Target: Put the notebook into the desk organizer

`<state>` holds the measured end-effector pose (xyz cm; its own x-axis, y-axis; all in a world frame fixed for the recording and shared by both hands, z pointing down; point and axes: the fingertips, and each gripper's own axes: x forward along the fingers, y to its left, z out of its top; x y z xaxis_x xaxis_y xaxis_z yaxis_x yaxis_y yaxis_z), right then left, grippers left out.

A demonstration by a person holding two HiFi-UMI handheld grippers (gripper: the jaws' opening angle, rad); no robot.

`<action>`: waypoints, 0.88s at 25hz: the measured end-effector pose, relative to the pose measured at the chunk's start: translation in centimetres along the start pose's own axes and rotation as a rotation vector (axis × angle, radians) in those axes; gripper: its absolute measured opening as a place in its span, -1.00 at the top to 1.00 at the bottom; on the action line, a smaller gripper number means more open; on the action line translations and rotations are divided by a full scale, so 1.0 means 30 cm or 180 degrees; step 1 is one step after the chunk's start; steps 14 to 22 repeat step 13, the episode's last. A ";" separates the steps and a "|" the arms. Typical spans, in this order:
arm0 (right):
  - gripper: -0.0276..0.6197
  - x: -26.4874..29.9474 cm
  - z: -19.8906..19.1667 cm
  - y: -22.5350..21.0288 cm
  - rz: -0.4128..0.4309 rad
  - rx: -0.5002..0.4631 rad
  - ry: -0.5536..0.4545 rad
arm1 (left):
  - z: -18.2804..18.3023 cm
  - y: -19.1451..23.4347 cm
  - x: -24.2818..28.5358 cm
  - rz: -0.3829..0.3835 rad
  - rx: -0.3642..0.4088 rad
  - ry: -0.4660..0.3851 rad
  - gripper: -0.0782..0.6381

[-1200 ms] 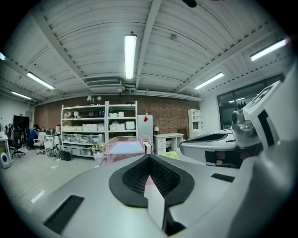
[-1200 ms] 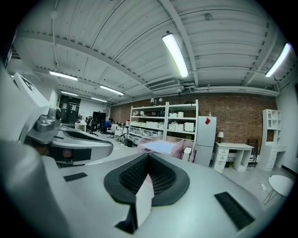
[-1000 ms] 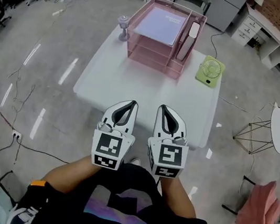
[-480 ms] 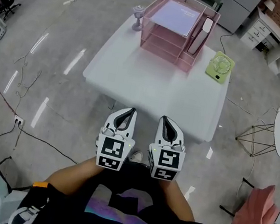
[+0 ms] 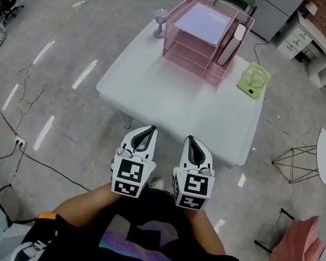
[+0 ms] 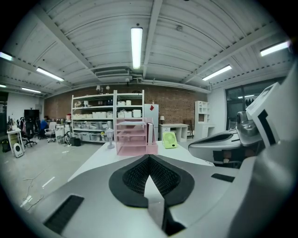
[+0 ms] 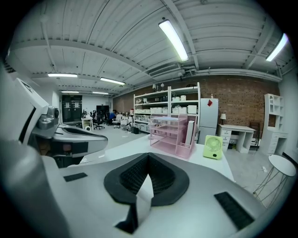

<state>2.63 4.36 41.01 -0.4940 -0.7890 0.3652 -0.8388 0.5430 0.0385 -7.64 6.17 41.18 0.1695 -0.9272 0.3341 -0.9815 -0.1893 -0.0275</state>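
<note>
White left gripper point(image 5: 150, 131) is clamped shut on nothing, just off the white table point(image 5: 173, 104). The pale purple notebook point(image 5: 207, 22) lies flat on the pink wire desk organizer's point(image 5: 190, 57) top tray, long side pointing away from the person. The right gripper point(image 5: 190, 140) is shut too, empty.

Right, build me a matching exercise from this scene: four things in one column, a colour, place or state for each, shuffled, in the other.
Things:
1. desk organizer
2. fan
3. left gripper
4. table

Descriptions:
A. pale green, on the table beside the organizer
B. jaws shut, nothing between them
C. white, bearing the organizer
D. pink, with stacked trays

Pairs: 1-D, 2-A, 3-B, 4-C
</note>
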 end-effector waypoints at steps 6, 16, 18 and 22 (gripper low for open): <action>0.87 0.009 0.000 -0.018 0.0004 -0.0014 0.0013 | 0.016 -0.018 0.021 -0.0033 0.0013 -0.0006 0.76; 0.87 0.022 -0.021 -0.032 0.0016 0.0005 0.0042 | 0.002 -0.030 0.044 -0.0060 0.0011 0.0031 0.76; 0.87 0.022 -0.021 -0.032 0.0016 0.0005 0.0042 | 0.002 -0.030 0.044 -0.0060 0.0011 0.0031 0.76; 0.87 0.022 -0.021 -0.032 0.0016 0.0005 0.0042 | 0.002 -0.030 0.044 -0.0060 0.0011 0.0031 0.76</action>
